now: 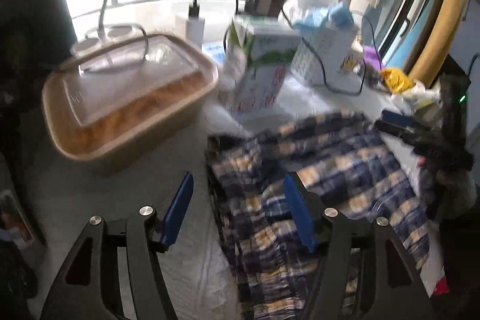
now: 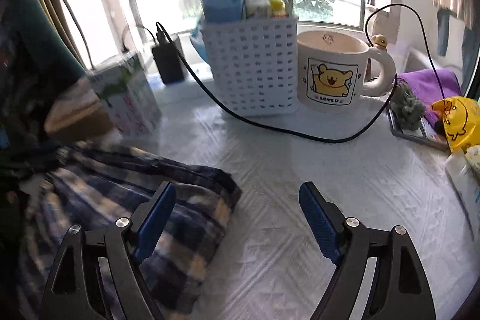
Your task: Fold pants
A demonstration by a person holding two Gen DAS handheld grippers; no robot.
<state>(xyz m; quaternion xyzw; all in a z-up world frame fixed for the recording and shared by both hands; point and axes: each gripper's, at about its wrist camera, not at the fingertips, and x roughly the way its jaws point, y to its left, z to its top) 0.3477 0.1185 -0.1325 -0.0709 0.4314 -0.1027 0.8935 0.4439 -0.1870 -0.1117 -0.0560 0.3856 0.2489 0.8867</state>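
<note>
Blue-padded fingers of the left tool [image 1: 237, 206] stand spread with nothing between them, over the near left edge of the plaid pants [image 1: 315, 188]. Those pants lie bunched on the white table [image 2: 285, 170]. Right tool [image 2: 237, 218] gapes empty too, over the pants' right edge and bare cloth. Farther off, a box [image 1: 129, 98], carton [image 1: 258, 65], basket [image 2: 252, 65], mug [image 2: 333, 74] and cable [image 2: 285, 131] crowd the far side.

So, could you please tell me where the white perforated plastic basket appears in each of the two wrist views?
Left wrist view: the white perforated plastic basket sits upper right of centre, behind the blue-and-yellow plaid pants.
Right wrist view: the basket stands at upper centre, just left of the cream bear mug.
Shared landmark: the green-and-white carton, left of the basket in both.
</note>
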